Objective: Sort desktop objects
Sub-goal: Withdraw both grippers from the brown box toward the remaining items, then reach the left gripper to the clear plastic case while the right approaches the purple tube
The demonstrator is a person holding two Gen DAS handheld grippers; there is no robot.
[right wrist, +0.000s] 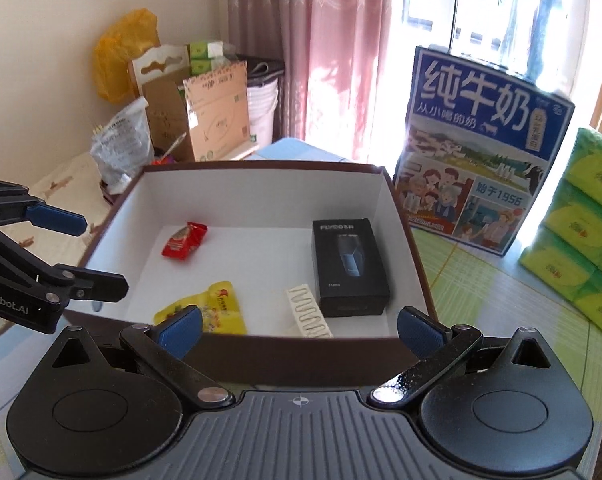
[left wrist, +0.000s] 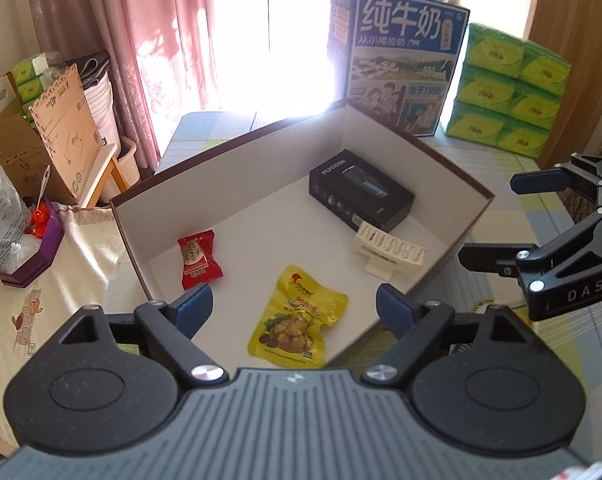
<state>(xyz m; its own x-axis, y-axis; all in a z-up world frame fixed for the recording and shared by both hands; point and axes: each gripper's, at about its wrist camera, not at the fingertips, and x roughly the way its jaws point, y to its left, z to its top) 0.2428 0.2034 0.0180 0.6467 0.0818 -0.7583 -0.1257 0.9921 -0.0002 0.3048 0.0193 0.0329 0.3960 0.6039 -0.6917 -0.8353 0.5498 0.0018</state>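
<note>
Two grippers hang above the near side of the table, each with its jaws spread wide and nothing between them: the left gripper over the near corner of the open box, the right gripper over that box's near wall. The box, brown outside and white inside, stands on the table and holds four things, all lying apart from one another on its floor. Nearest is one yellow snack pouch, then one red candy wrapper toward the left wall and one cream ridged clip toward the right. Just beyond the clip, close beside it, lies one black shaver box. Behind the open box, at the table's far edge, stand one blue milk carton and a stack of green tissue packs.
</note>
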